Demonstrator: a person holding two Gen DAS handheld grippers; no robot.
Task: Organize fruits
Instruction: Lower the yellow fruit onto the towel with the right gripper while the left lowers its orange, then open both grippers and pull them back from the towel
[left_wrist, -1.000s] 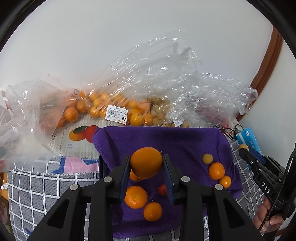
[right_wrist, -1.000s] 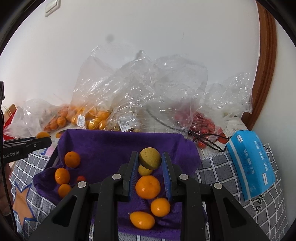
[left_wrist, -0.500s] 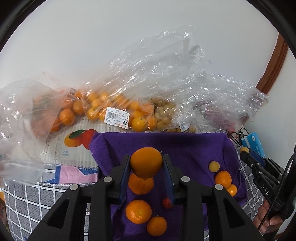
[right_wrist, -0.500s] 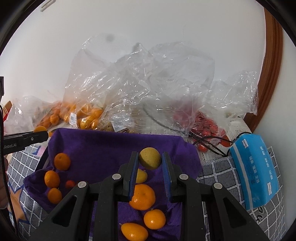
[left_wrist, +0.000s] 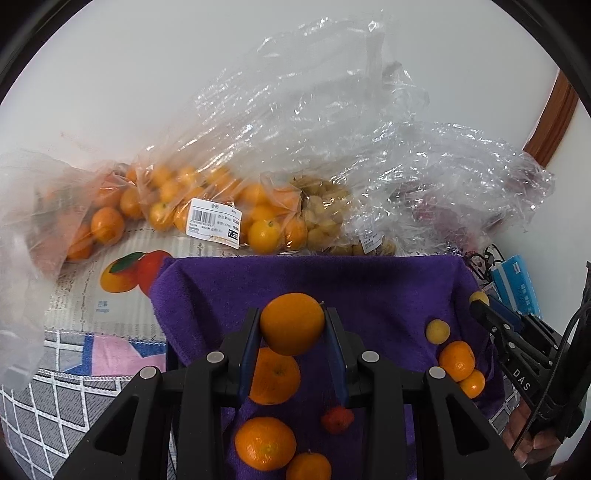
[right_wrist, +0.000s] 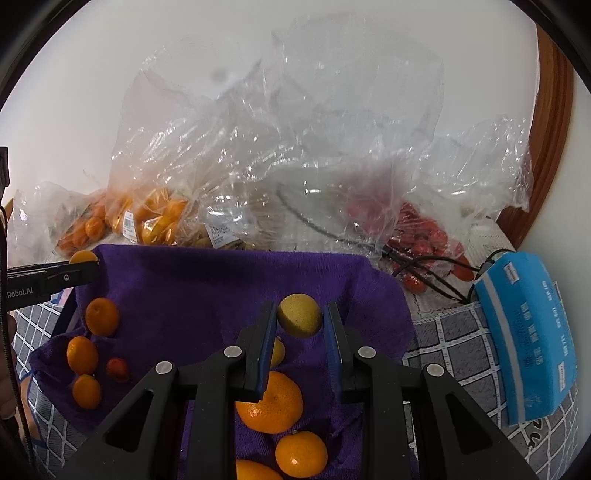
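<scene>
On the far left, clear bags (left_wrist: 207, 206) of oranges lie against the wall, one with a white price label (left_wrist: 214, 224), and beside them a bag of pale yellow fruit (left_wrist: 325, 218); further right, a bag of red fruit (right_wrist: 417, 225) sits behind black cables. In front of the bags a purple cloth (left_wrist: 369, 288) is spread over a grey checked cover (right_wrist: 454, 362). The left tool (left_wrist: 292, 325) is clamped on an orange (left_wrist: 291, 323), held above the cloth's left part, where three more oranges (left_wrist: 265, 443) and a small red fruit (left_wrist: 337, 419) lie loose. To the right, the right tool (right_wrist: 299, 314) is clamped on a yellow fruit (right_wrist: 299, 314) above the cloth's right part, over another yellow fruit (right_wrist: 277, 351) and several oranges (right_wrist: 271, 402). A blue pack (right_wrist: 524, 339) lies on the cover at the far right.
</scene>
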